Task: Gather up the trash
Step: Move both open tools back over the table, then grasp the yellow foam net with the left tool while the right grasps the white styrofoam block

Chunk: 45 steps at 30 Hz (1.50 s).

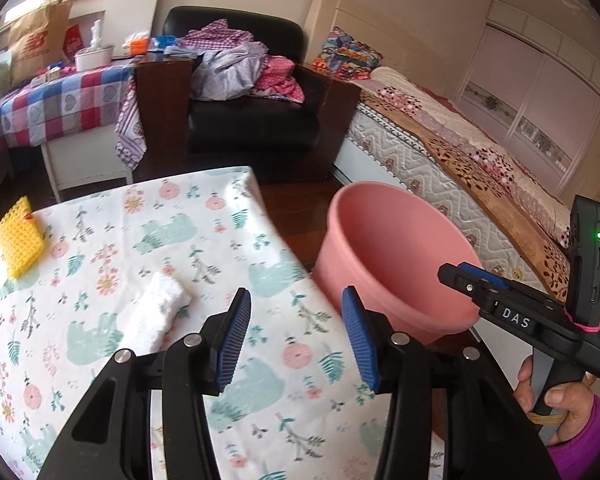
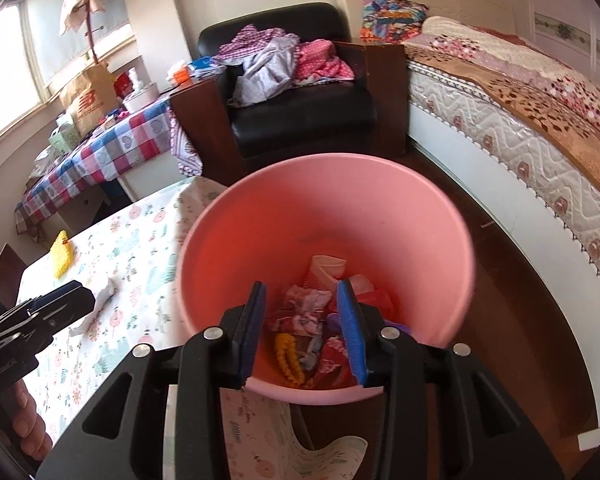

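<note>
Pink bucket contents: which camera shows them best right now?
Right wrist view: it looks straight down into the pink bucket, showing the trash pile at the bottom. Left wrist view shows only its outside and upper inner wall.

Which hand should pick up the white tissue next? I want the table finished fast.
Left, most likely. The left tongs are open over the table, with the white tissue just ahead on their left. The right tongs are open and empty over the pink bin, farther away.

The left tool [image 1: 296, 328] hangs with its blue pads spread and nothing between them; the right tool [image 2: 302, 324] likewise gapes, unloaded.
</note>
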### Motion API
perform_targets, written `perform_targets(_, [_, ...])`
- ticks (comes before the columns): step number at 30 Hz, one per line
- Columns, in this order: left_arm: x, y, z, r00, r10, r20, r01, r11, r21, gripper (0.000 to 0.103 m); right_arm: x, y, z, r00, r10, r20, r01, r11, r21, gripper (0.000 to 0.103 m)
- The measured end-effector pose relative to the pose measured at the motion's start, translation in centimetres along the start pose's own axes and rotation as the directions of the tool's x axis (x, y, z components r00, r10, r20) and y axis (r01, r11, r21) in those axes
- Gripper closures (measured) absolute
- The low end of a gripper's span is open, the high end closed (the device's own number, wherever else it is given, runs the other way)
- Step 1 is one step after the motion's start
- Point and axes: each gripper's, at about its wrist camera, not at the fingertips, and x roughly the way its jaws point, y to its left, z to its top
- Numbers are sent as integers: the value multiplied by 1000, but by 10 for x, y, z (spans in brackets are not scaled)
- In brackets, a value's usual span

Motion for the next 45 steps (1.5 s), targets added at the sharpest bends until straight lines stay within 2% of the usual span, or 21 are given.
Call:
perform_targets(6, [-20, 35, -9, 999, 41, 11, -40, 998, -55, 56, 3, 32, 0, 1000, 28, -14, -29, 999, -40, 65])
perform_targets(10, [-35, 58, -16, 997, 76, 18, -74, 993, -87, 52, 5, 56, -2, 997, 66, -36, -68, 995, -72, 65])
perform_targets(17, [-61, 101, -30, 990, 141, 27, -134, 977, -167, 52, 10, 101, -12, 986, 139, -88, -150, 980, -134, 65])
perform_targets(22, [-81, 129, -45, 979, 203, 33, -193, 962, -193, 48, 19, 138, -25, 968, 201, -151, -226, 959, -170, 65])
perform_targets(29, [-99, 173, -54, 961, 276, 31, -257, 927, -273, 48, 40, 197, -34, 914, 314, -259, -356, 925, -136, 65])
perform_targets(31, [-102, 182, -50, 955, 295, 35, -273, 918, -287, 48, 46, 209, -35, 906, 327, -268, -366, 924, -110, 65])
perform_targets(32, [-102, 187, -47, 952, 304, 39, -280, 915, -291, 48, 48, 214, -35, 906, 329, -266, -366, 925, -101, 62])
perform_targets(33, [-102, 192, -43, 948, 315, 45, -289, 911, -295, 48, 51, 219, -35, 911, 319, -260, -353, 931, -96, 51])
perform_targets(34, [-102, 196, -39, 944, 326, 52, -297, 907, -298, 48, 54, 221, -35, 916, 310, -255, -342, 935, -91, 48])
perform_targets(39, [-81, 222, -13, 930, 365, 40, -334, 886, -321, 48, 70, 224, -36, 928, 257, -269, -291, 952, -94, 47])
perform_targets(45, [-39, 248, 8, 930, 369, 0, -338, 854, -396, 48, 73, 228, -39, 938, 232, -257, -277, 948, -155, 47])
